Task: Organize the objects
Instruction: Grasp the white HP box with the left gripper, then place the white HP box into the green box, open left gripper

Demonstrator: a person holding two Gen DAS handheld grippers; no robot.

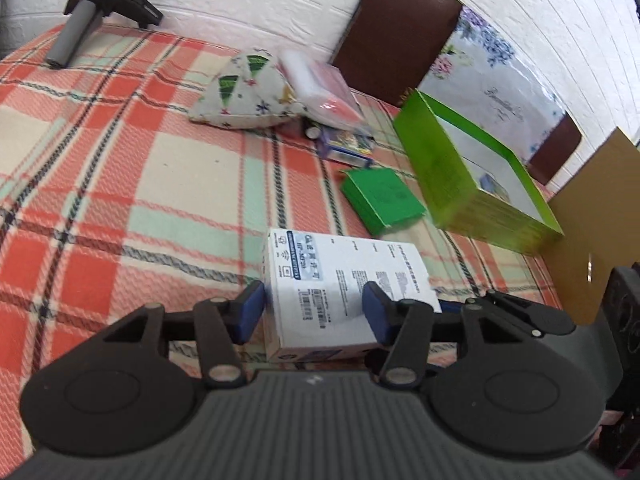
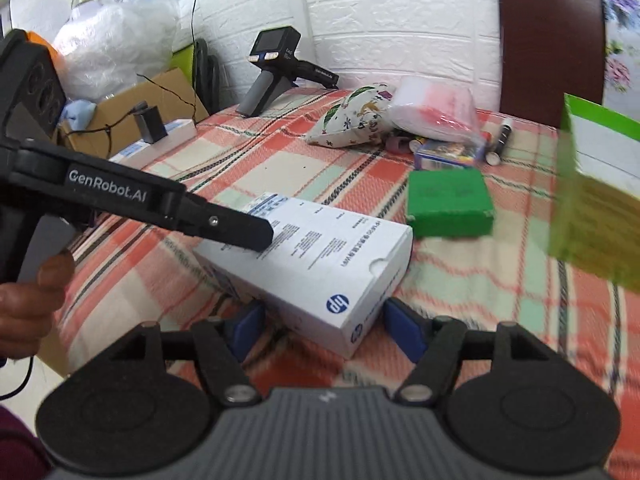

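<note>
1. On the plaid worktop (image 1: 100, 152), left wrist view: left gripper (image 1: 314, 312) open, pads flanking the white HP box (image 1: 344, 280) without a clear squeeze; green tray (image 1: 476, 176) lying ahead to the right.
2. Right wrist view: right gripper (image 2: 324, 330) open astride the HP box's near corner; left gripper reaching over its far end.
3. Best closed squarely on the long sides, then lifted level towards the tray.

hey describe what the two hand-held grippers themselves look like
Both are black plastic: the left hand-held gripper and right hand-held gripper have blue pads, silver pivot pins and a ribbed grey body. White "GenRobot.AI" lettering marks the left one's side, seen from the right wrist.
</note>
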